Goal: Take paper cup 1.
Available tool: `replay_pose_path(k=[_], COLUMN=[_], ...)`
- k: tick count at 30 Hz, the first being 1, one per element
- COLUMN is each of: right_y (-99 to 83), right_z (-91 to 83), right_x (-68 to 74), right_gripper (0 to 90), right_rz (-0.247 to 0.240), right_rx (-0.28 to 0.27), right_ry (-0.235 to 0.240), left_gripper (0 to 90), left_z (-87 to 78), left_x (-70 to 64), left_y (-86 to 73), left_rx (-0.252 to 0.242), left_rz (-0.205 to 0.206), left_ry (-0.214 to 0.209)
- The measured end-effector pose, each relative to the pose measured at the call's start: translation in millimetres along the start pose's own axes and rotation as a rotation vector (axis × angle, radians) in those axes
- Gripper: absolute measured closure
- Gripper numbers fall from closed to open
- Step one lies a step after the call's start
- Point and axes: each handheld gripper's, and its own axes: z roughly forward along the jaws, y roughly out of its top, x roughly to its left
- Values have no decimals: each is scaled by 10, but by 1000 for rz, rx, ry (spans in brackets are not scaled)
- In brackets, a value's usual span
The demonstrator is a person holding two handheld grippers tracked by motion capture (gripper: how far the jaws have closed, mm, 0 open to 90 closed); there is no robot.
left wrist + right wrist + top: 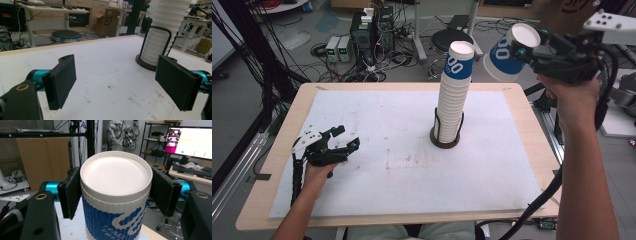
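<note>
One paper cup [508, 54] is up in the air, clamped upside down in the right gripper [532, 50], beside the top of the tall cup stack [454, 95] in its holder [445, 136]. The left gripper [343, 139] rests wide open on the table [377, 125], well away. Many cups remain stacked, so plenty looks left to do.

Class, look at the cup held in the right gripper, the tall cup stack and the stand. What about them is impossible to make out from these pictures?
- Held cup: its open mouth, cut off by the bottom edge in the right gripper view; small lettering blurred.
- Cup stack: top cut off by the upper edge in the left gripper view; count of cups too fine in the high view.
- Stand: base interior hidden by the stack.
</note>
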Motion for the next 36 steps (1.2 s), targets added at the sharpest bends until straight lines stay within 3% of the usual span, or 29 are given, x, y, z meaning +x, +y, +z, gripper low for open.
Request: replay_pose_path(k=[5, 12, 13, 15, 21, 22, 23, 25, 28, 29, 36], right_y=[-219, -592, -747, -874, -1370, -1370, -1559, -1701, -1852, -2001, -2250], right_z=[-162, -154, -101, -53, 143, 143, 231, 304, 387, 472, 707], right_x=[19, 80, 109, 137, 252, 252, 288, 320, 377, 445, 572], right_gripper=[317, 317, 317, 317, 316, 316, 316, 316, 316, 316, 316], right_rz=[3, 17, 23, 23, 48, 48, 63, 72, 69, 58, 60], right_rx=[28, 99, 126, 150, 176, 176, 187, 199, 216, 215, 246], right_ry=[-1, 12, 29, 39, 100, 100, 117, 134, 149, 169, 208], left_gripper=[169, 169, 169, 169, 169, 169, 169, 169, 167, 164, 164], left_z=[10, 19, 18, 22, 25, 25, 28, 31, 30, 26, 58], left_x=[-8, -15, -19, -24, -31, -34, -41, -47, -55, -66, -82], left_y=[1, -2, -1, -2, -4, -5, -5, -6, 0, 12, 8], left_rx=[-3, -2, 0, -1, 1, 3, 5, 4, 0, -10, 3], left_rz=[2, 2, 4, 4, 9, 8, 15, 16, 15, 15, 33], left_ry=[-3, -19, -26, -33, -57, -61, -64, -68, -71, -75, -94])
